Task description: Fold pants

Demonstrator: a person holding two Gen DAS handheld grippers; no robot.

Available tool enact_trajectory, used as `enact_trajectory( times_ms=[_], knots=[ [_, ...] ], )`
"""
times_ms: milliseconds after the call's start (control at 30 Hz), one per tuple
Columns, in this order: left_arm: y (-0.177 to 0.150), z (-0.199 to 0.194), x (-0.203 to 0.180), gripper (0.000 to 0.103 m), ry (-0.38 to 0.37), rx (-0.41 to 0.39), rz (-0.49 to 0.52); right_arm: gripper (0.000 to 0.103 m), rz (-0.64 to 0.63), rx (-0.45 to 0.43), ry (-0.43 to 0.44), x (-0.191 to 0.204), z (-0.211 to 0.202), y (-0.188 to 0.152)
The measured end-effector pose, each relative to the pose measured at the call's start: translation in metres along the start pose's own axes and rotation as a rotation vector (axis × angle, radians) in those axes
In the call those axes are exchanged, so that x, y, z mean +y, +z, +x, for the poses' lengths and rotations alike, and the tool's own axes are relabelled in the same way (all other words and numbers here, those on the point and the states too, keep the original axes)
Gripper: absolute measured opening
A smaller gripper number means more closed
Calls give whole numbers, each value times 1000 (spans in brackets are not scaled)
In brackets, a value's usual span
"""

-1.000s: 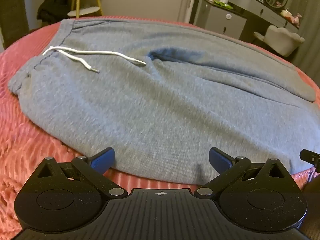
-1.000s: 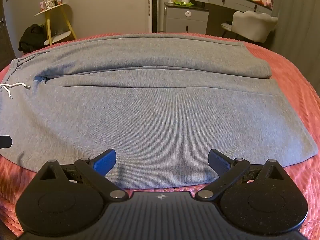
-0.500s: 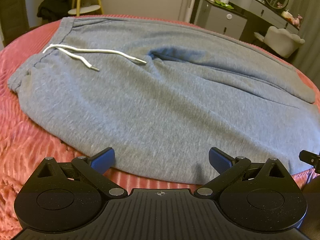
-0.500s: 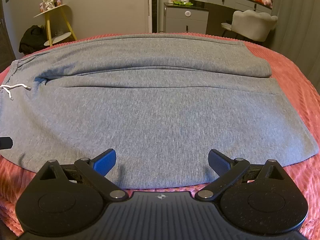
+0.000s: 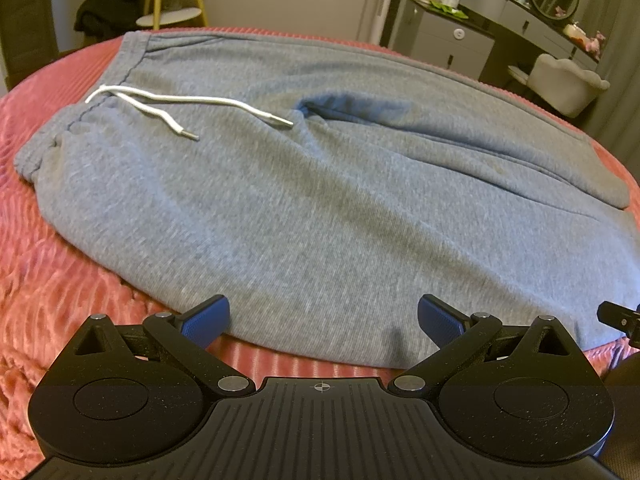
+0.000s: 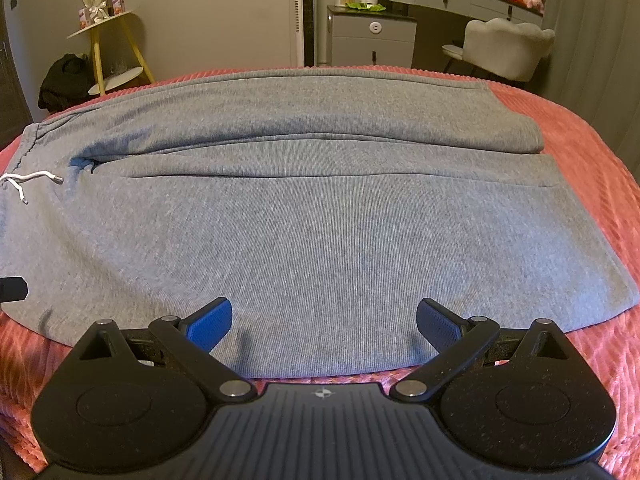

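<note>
Although the half second and the second before show nearly the same scene, the left gripper (image 5: 322, 314) has crept a little closer to the pants (image 5: 320, 208), whose waist end now fills slightly more of its view, while the right gripper (image 6: 324, 316) has hardly shifted; I judge that both are settling onto the near hem for a first grab, with no fold begun. Both grippers are spread wide and hold nothing, their blue pads (image 6: 210, 322) poised just over the near edge of the pants, and whether they touch the cloth I cannot tell. Nearest that edge, a strip of the pink ribbed bedspread (image 5: 60, 264) shows under each tool. Beyond it the grey pants lie flat and sideways across the bed, waist on the left, leg ends on the right, one leg lying alongside the other with a long seam line between them. Farther in, at the waist end, the white drawstring (image 5: 188, 102) trails loose over the cloth beside a shadowed crease at the crotch. Past the pants stand a grey dresser (image 6: 370, 38), a pale chair (image 6: 504, 46) and a yellow-legged stand (image 6: 106, 52).
</note>
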State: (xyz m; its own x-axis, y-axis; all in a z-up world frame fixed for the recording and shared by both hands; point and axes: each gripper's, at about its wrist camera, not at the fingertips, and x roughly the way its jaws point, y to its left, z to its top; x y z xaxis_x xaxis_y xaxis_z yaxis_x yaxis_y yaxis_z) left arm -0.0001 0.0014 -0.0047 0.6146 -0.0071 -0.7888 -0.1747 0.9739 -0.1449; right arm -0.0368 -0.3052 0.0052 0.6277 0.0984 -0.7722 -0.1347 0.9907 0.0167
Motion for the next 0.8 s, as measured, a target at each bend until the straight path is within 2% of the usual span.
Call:
enact_trajectory(
  times_ms=[800],
  knots=[
    [0, -1, 1, 103, -6, 4, -13, 99, 5, -1, 5, -1, 0, 0]
  ],
)
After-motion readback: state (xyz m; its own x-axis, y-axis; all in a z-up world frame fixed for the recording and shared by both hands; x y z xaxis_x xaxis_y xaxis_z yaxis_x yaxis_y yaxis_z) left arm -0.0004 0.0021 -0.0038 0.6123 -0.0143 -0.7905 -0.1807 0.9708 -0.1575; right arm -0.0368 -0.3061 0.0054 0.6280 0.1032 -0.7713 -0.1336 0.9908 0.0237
